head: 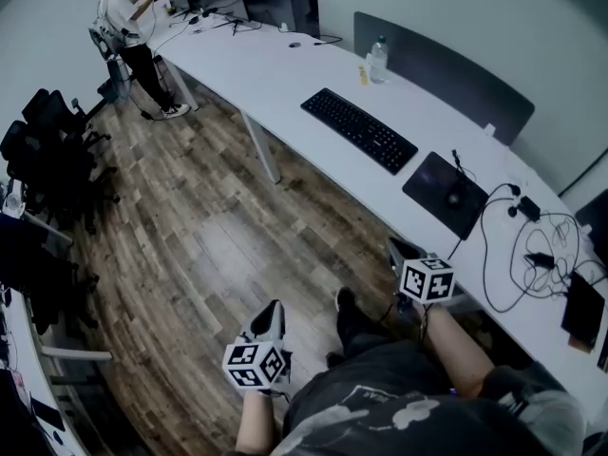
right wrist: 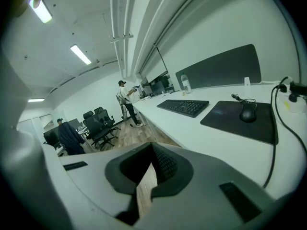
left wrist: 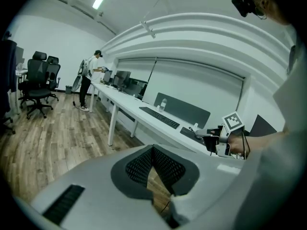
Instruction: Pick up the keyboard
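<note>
The left hand-held gripper (head: 272, 315) and right hand-held gripper (head: 401, 252) point slightly downward, jaws closed, empty.

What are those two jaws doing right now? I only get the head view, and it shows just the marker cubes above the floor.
Observer: The left gripper view shows the left gripper shut, its jaws meeting with nothing between them.
Operator: And the other one?
Observer: The right gripper is shut too and empty; the keyboard lies untouched on the table.
Operator: Is anyone around besides the person at the far end?
Observer: Yes. The right gripper view shows a second person standing by the office chairs.
</note>
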Demonstrator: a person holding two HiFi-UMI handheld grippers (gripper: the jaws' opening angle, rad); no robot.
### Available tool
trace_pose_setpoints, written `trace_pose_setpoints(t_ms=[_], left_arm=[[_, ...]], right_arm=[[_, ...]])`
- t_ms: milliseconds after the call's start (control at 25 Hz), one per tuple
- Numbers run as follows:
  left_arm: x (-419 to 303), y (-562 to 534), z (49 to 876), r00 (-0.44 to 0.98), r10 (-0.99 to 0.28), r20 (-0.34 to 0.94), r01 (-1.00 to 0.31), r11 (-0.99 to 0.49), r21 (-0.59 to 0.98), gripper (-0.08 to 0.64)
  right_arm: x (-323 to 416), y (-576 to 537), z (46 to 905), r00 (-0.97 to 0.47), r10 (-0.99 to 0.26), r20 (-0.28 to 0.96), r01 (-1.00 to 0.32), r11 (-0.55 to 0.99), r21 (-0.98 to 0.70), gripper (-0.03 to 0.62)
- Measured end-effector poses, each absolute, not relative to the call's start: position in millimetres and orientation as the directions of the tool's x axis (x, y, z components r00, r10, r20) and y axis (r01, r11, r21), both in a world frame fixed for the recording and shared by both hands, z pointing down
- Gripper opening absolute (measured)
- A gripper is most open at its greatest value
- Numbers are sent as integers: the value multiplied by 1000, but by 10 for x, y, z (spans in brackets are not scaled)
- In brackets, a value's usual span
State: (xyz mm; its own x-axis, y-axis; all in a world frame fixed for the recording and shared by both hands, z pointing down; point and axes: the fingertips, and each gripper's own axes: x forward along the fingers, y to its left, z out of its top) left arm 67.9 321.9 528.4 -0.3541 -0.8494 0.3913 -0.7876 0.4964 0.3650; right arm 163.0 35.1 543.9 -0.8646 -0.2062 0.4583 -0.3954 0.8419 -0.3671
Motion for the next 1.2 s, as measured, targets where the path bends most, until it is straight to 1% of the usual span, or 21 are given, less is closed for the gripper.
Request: trace_pose_setpoints(t_ms=[200,400,480,600,680,760,840,960,1040,1200], left_arm=[[95,2856,5231,-358,-843,402,-794,502,344,2],[-450,2241,5129,-327,-859,393,-822,464,331,2],[-594,1977,5105,-312,-865,393,-832,449,326,2],[-704,1611,5076,-278,-875,396,-848,417,326,2],[-743,1400,5074,-254,-878,406,-859,398,322,2],[-781,1210,5069,-238,-879,413,-869,383,314,2],[-826,1037,5049,-231,-880,415,-876,374,305,2],[-870,820,5012,-219,-879,424,-886,361,290,2],[-870,713,4981,-202,-878,433,-897,344,279,2],[-934,553,4921,-182,-876,447,-912,321,256,2]], right_arm=[[1271,-279,5463,-841,-280,463,-479,782,-398,2],[951,-904,5427,-814,-351,462,-545,739,-397,3],[867,-1101,5446,-806,-363,467,-560,724,-404,3],[794,-1338,5513,-796,-364,484,-576,701,-421,28],[753,-1471,5556,-796,-354,491,-579,682,-447,72],[708,-1595,5607,-805,-333,490,-571,658,-491,162],[670,-1712,5656,-815,-317,484,-563,629,-536,227],[649,-1850,5729,-823,-315,472,-560,581,-590,272],[618,-1913,5779,-831,-310,463,-554,539,-635,315],[496,-2072,5886,-844,-309,438,-534,409,-740,336]])
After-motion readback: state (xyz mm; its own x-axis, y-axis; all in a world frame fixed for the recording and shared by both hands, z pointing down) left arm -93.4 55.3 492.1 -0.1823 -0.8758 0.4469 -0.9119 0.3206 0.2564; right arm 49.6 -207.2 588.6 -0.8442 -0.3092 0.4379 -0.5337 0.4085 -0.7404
